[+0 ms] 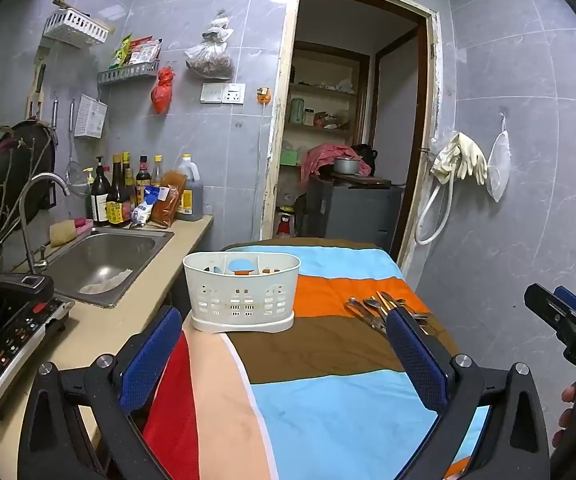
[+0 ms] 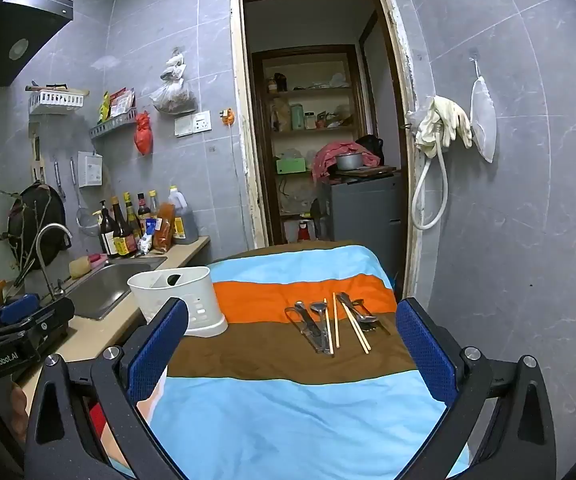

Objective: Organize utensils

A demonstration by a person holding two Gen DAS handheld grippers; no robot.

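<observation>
A white slotted utensil holder point(image 1: 242, 291) stands on the striped cloth point(image 1: 328, 360) at the table's left side; it also shows in the right wrist view point(image 2: 179, 300). A pile of metal spoons, a peeler-like tool and wooden chopsticks point(image 2: 334, 320) lies on the orange and brown stripes, right of the holder; it also shows in the left wrist view point(image 1: 384, 306). My left gripper point(image 1: 283, 344) is open and empty, short of the holder. My right gripper point(image 2: 292, 336) is open and empty, just short of the utensils.
A counter on the left holds a steel sink point(image 1: 103, 264), an induction cooker point(image 1: 7, 344) and sauce bottles point(image 1: 127, 192). An open doorway point(image 2: 320, 120) lies beyond the table. Gloves and a hose point(image 2: 444, 128) hang on the right wall.
</observation>
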